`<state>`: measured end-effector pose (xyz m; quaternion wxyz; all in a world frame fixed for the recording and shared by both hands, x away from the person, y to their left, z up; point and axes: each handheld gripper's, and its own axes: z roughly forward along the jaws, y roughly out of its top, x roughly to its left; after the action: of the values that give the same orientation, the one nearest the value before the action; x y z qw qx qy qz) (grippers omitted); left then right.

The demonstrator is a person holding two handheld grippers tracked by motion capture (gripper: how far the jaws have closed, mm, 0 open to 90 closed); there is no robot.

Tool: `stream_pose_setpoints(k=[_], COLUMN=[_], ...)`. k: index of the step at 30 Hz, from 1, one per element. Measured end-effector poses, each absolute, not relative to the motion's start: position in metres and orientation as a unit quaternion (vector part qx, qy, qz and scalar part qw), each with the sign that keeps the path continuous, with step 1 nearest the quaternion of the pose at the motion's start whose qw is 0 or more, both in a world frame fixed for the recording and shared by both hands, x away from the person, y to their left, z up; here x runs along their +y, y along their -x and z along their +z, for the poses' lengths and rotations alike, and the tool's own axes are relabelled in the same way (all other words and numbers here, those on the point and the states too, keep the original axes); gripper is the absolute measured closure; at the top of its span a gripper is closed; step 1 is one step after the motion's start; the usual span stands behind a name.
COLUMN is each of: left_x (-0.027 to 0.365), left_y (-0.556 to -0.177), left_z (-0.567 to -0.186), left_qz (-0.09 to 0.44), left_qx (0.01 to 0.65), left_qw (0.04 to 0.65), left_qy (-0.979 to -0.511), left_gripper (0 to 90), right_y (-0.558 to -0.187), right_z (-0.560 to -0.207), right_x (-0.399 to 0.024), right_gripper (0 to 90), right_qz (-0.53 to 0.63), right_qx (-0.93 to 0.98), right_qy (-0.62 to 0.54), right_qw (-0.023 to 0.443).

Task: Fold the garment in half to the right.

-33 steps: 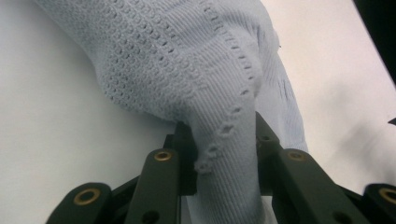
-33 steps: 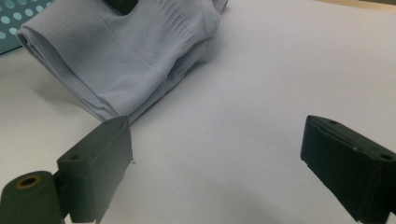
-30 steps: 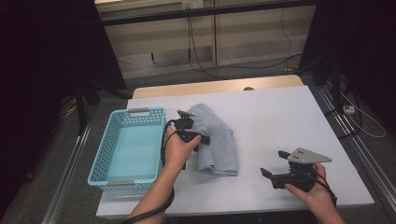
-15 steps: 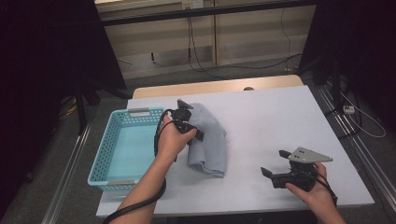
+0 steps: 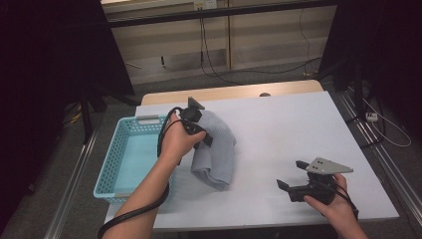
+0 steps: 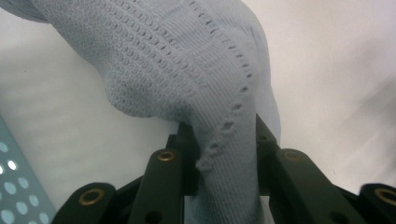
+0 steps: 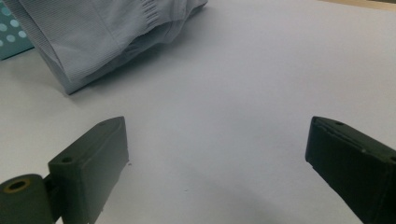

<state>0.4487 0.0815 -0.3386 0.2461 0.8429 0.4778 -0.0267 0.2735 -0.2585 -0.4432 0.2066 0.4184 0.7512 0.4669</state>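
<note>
Cloth (image 5: 215, 149), grey knit, hangs pinched in the left gripper (image 5: 198, 130) fingers just right of the basket (image 5: 115, 164), raised to swing over; right gripper (image 5: 298, 178) idles at five o'clock on the worktop (image 5: 288, 124), fingers spread, empty.

Right gripper (image 7: 217, 154) parked w/ jaws wide apart, nothing between them

Both black jaws come up from the bottom corners over bare white table (image 7: 243, 84). Folded pale blue-grey knit cloth (image 7: 102, 32) sits top left, well apart from the jaws, its ribbed edge facing this way. Tiny bit of a teal basket (image 7: 11, 32) w/ round holes at the far left edge, prob touching the cloth but hard to tell tbh.
</note>
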Motion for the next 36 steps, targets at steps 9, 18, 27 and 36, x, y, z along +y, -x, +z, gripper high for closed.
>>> stream_pose_setpoints(k=[9, 18, 27, 36], left_x=[0.082, 0.085, 0.086, 0.088], left_y=[-0.448, -0.450, -0.455, -0.457], left_z=[-0.332, -0.325, -0.313, -0.304], left_qz=[-0.022, -0.022, -0.013, -0.004], left_qx=[0.473, 0.466, 0.462, 0.458], left_qw=[0.235, 0.228, 0.224, 0.220], left_qy=[-0.849, -0.855, -0.858, -0.861], left_gripper=[72.8, 72.9, 72.9, 72.9], right_y=[-0.273, -0.274, -0.275, -0.274], right_z=[-0.443, -0.443, -0.443, -0.443], right_x=[-0.259, -0.257, -0.257, -0.259], right_gripper=[5.4, 5.5, 5.4, 5.4], right_qz=[0.467, 0.467, 0.468, 0.469], right_qx=[0.752, 0.755, 0.754, 0.753], right_qy=[-0.417, -0.414, -0.414, -0.415], right_qw=[0.206, 0.204, 0.204, 0.204])
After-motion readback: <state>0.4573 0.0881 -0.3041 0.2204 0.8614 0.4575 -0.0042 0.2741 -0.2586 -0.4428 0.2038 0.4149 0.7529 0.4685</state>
